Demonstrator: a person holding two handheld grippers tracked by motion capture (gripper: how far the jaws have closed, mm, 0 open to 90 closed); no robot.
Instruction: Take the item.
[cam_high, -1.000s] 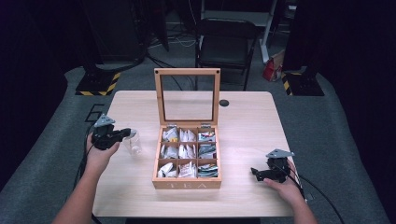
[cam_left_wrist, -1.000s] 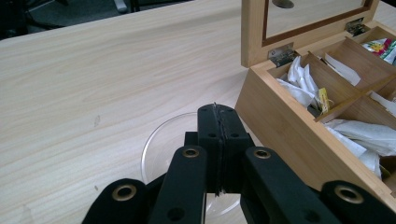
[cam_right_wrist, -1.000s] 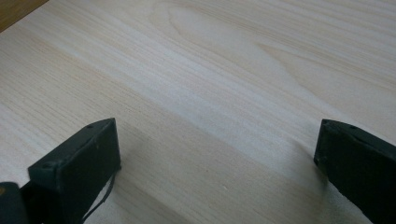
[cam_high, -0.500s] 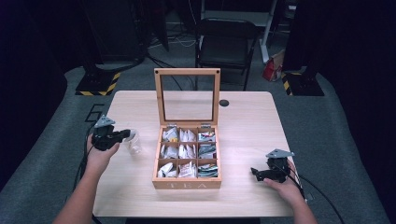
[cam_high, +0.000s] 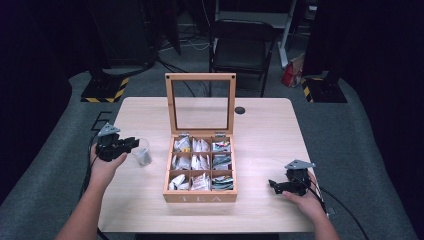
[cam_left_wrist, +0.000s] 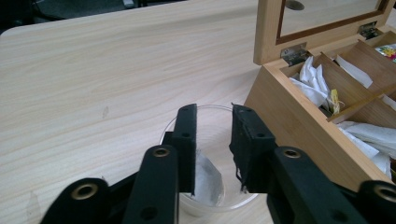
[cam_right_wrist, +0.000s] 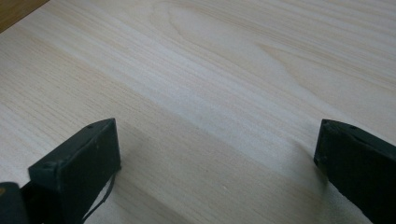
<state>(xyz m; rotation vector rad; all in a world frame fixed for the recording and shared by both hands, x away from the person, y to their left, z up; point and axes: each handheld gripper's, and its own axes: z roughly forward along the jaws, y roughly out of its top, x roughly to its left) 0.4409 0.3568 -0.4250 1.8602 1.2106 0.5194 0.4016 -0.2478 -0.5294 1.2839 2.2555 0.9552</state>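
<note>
Probably the thing in play is the tea bag (cam_left_wrist: 208, 179), a white paper sachet lying in the clear plastic cup (cam_left_wrist: 212, 156) just left of the open wooden tea box (cam_high: 200, 167). Light, soft, crumples easily; best pinched by a corner or upper edge. Cup is thin and could tip. Left gripper (cam_left_wrist: 212, 144) hovers above the cup, jaws slightly parted, gripping nothing. Right gripper (cam_right_wrist: 215, 154) spread wide, empty, low over bare table (cam_high: 260, 125).

We see a pale wooden table (cam_high: 260, 125) on grey carpeted floor (cam_high: 345, 130) in a dim room. At twelve o'clock beyond it stands a black folding chair (cam_high: 243, 47). Black stands with yellow-and-black striped bases (cam_high: 106, 90) sit at ten and two o'clock.
</note>
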